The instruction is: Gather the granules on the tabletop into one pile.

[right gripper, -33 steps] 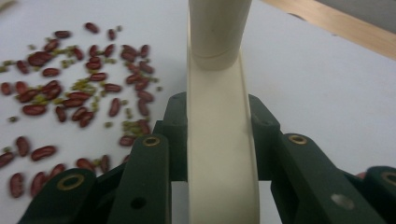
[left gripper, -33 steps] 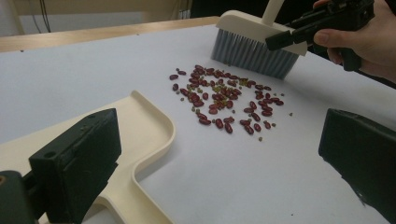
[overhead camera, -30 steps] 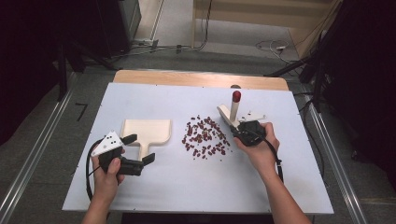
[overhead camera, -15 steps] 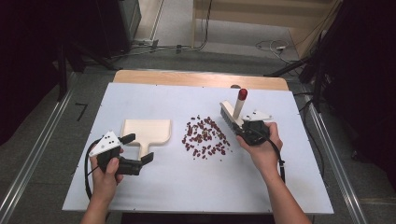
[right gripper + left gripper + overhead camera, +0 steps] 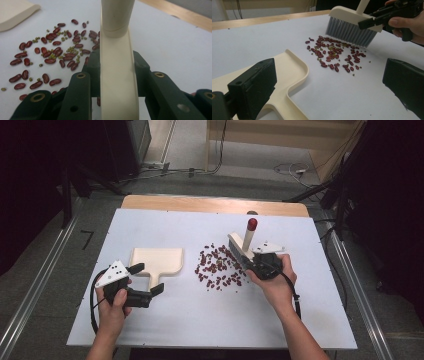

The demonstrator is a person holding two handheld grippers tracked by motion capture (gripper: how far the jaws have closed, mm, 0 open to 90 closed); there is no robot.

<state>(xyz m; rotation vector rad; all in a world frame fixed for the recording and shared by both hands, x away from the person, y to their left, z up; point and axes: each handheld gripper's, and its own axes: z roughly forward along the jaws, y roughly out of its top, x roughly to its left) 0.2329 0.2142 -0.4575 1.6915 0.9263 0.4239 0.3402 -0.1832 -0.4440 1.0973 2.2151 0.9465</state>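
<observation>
A cream dustpan (image 5: 159, 260) lies flat on the white table, left of a pile of red and small green beans (image 5: 218, 267). My left gripper (image 5: 146, 278) stands open, one jaw on each side of the dustpan's handle (image 5: 284, 105) and wide of it. In the left gripper view the left gripper (image 5: 329, 80) faces the beans (image 5: 334, 55) and the grey-bristled brush (image 5: 352, 27). My right gripper (image 5: 260, 262) is shut on the cream brush (image 5: 239, 247) at the pile's right edge, its red-tipped handle (image 5: 252, 224) pointing up. The brush body (image 5: 118, 82) sits between the right gripper's (image 5: 117, 65) jaws.
The white table top (image 5: 200, 320) has a wooden strip (image 5: 215, 205) along its far edge. Metal rails (image 5: 35, 290) run along both sides of the table. Cables lie on the floor beyond it. A corner of the dustpan (image 5: 15, 11) lies beyond the beans (image 5: 50, 55).
The right hand has shifted the brush slightly toward the bean pile and tilted it a little. The left gripper and the dustpan have stayed in place.
</observation>
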